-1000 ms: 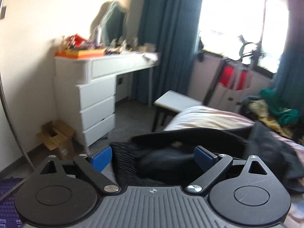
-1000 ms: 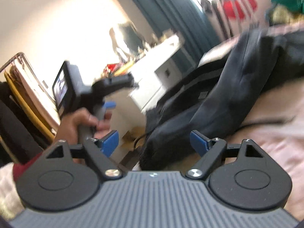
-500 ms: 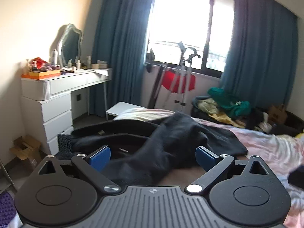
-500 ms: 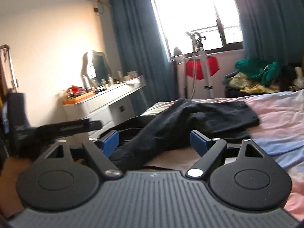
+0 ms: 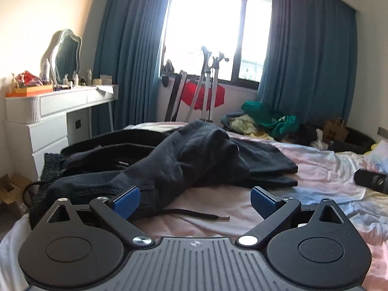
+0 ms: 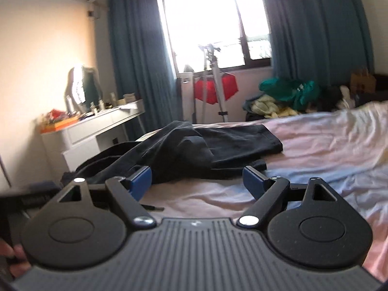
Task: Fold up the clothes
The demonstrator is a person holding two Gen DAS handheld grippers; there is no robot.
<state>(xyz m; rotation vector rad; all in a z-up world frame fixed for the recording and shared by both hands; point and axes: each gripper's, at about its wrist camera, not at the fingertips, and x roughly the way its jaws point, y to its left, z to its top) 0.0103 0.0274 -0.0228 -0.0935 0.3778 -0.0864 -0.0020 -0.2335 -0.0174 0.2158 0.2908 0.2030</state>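
Note:
A crumpled black garment (image 5: 184, 155) lies on the pink bedsheet (image 5: 242, 208); a black drawstring (image 5: 201, 214) trails from it toward me. It also shows in the right wrist view (image 6: 194, 150). My left gripper (image 5: 195, 198) is open and empty, hovering just short of the garment's near edge. My right gripper (image 6: 197, 180) is open and empty, close in front of the same garment.
A white dresser (image 5: 48, 118) with a mirror stands at the left. A pile of green and yellow clothes (image 5: 266, 121) and a drying rack with a red cloth (image 5: 203, 94) sit by the window. A black object (image 5: 371, 180) lies on the bed at right.
Both grippers swung from facing the dresser and floor to facing the window across the bed. They now sit closer to the black garment. Both stayed open.

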